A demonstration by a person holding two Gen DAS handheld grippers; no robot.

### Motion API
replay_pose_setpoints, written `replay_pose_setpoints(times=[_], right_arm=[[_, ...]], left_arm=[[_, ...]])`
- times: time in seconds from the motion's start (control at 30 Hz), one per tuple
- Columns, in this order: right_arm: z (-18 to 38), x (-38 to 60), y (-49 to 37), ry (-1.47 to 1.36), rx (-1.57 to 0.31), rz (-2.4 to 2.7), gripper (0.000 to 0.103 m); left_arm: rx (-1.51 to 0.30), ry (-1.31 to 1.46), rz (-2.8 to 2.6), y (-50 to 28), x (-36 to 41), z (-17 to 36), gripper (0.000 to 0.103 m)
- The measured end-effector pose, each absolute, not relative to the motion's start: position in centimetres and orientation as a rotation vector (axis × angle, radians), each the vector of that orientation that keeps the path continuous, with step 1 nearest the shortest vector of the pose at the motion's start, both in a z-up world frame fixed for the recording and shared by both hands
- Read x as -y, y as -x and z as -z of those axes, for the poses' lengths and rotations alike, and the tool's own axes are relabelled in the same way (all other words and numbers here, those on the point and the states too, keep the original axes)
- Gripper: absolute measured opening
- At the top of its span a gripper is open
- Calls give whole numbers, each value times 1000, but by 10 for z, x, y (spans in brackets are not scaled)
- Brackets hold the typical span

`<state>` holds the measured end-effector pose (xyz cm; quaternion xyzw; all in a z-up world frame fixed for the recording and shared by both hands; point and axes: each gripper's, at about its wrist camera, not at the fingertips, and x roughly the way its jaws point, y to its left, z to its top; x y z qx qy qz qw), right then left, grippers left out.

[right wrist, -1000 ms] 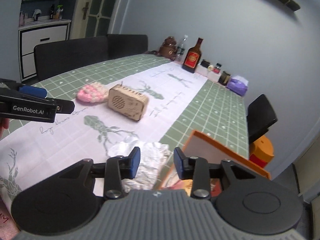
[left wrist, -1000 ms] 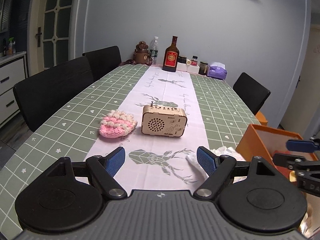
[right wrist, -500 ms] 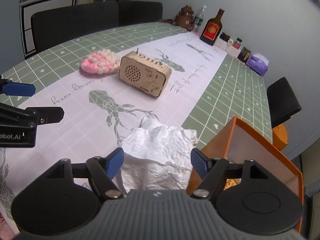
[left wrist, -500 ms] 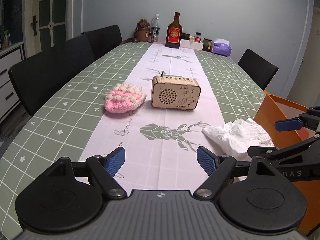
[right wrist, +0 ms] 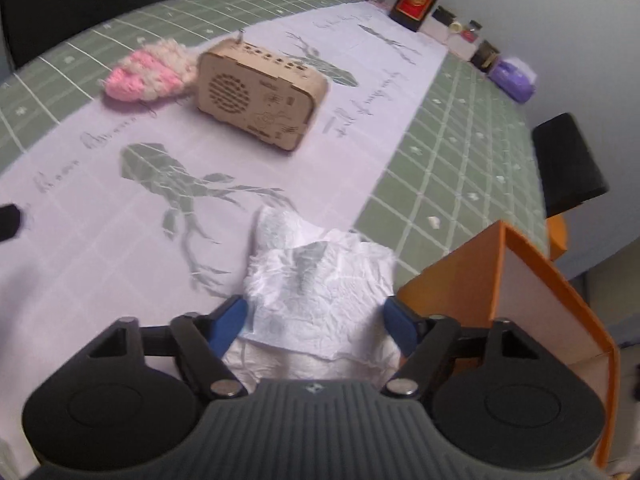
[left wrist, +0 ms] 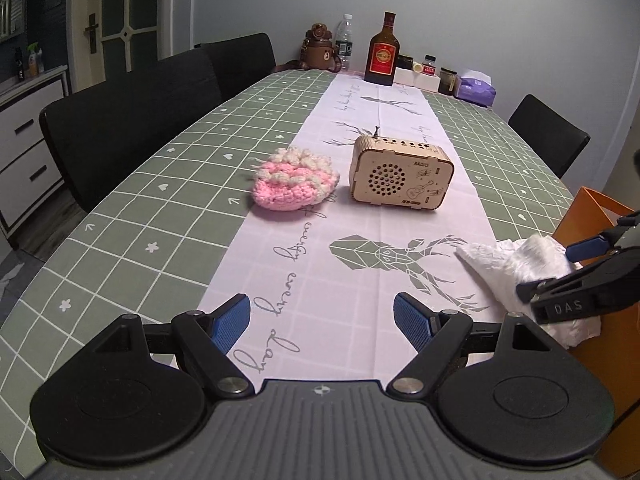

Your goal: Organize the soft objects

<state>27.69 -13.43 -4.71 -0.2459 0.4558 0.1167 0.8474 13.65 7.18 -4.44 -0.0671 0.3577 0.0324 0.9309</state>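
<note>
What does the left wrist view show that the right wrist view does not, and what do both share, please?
Only the left wrist view shows the left gripper, jaws open over the runner, the door and the right gripper from outside, against the white cloth.

Only the right wrist view shows the right gripper with open jaws on either side of the white cloth, and the white inner wall of the orange box.

Both show the pink knitted piece, wooden radio and liquor bottle.
</note>
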Motion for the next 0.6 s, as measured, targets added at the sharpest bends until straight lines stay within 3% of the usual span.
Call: replay_pose_setpoints(times=[0.07, 0.1, 0.2, 0.6], right_arm=[[47, 133, -278, 532, -965, -260, 25], [47, 134, -279, 503, -988, -281, 18], [46, 136, -277, 477, -981, -286, 9], [-23, 131, -198, 203, -874, -542, 9]], left_arm=[[-733, 144, -70, -136, -75, 45, 96], [-735, 146, -74, -136, -77, 45, 96], [-738, 152, -87, -136, -80, 46, 96], [-736, 159, -91, -130, -86, 45, 96]])
